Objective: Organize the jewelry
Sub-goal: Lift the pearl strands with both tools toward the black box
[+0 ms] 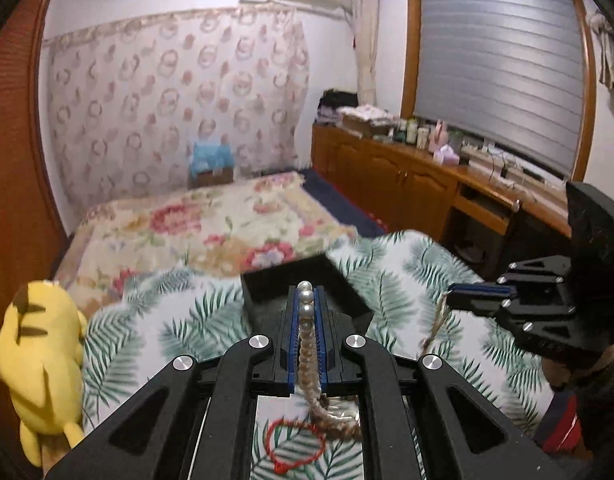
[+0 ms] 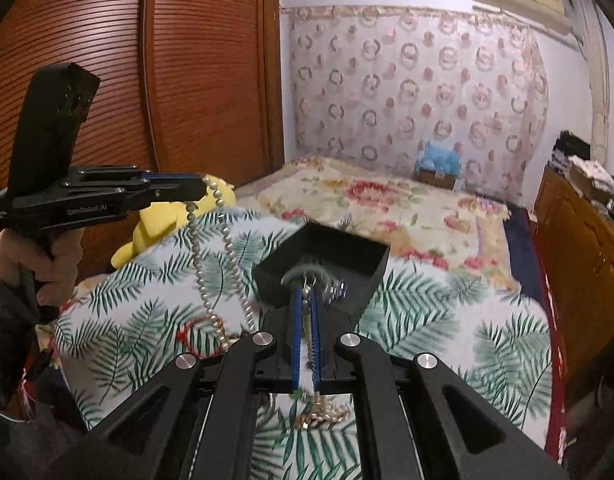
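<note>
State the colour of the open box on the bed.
Black; the box shows best in the right wrist view.

A home bedroom: floral-quilted bed [image 1: 211,220], louvred wardrobe [image 2: 147,80], wooden dresser [image 1: 407,176], plush toy [image 1: 39,352].

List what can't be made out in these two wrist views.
- Black box contents: left wrist view, hidden by near wall and left gripper; right wrist view, blurred.
- Pearl necklace lower end: behind right gripper body.
- Red string bracelet: partly covered in both views.
</note>
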The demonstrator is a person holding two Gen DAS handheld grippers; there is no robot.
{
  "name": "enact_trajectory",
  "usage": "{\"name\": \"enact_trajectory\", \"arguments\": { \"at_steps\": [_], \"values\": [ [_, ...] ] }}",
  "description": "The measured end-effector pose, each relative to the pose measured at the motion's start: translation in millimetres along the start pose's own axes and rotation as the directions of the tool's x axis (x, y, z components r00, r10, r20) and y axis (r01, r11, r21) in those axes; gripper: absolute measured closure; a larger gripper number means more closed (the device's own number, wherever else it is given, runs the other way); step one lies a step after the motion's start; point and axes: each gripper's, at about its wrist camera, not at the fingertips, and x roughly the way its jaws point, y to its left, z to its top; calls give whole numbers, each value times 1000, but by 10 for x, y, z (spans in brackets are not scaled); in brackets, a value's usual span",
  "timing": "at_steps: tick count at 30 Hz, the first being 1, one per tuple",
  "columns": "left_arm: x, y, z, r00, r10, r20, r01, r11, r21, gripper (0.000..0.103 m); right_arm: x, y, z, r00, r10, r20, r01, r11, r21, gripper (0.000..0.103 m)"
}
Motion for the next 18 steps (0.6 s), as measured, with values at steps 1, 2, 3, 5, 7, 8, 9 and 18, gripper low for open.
{"name": "enact_trajectory", "arguments": {
  "at_steps": [1,2,3,5,7,8,9,18],
  "values": [
    [-10,-8,48,1000,-3,9,3,1000,1,97,-1,-5,66,1000,2,9,-2,1000,-5,98],
    [-16,-14,121,1000,-7,19,7,1000,3,97,1,-10,105,1000,2,14,-2,1000,-9,98],
    [-19,-15,173,1000,-7,27,6,1000,7,97,4,-20,137,1000,3,17,-3,1000,-11,98],
    [-25,-18,273,999,-9,42,9,1000,9,97,21,-37,229,1000,11,26,-10,1000,-15,98],
    [-32,-14,364,998,-14,55,14,1000,5,97,31,-53,317,999,16,35,-16,1000,-17,98],
    [-42,-8,391,998,-16,59,16,1000,2,97,32,-60,362,999,21,39,-20,1000,-17,98],
    [-47,1,441,998,-19,67,19,1000,-2,97,30,-64,414,999,25,44,-24,1000,-19,98],
    [31,62,849,996,-26,90,25,1000,10,97,-6,-115,918,995,45,91,-40,998,-51,98]
  ]
}}
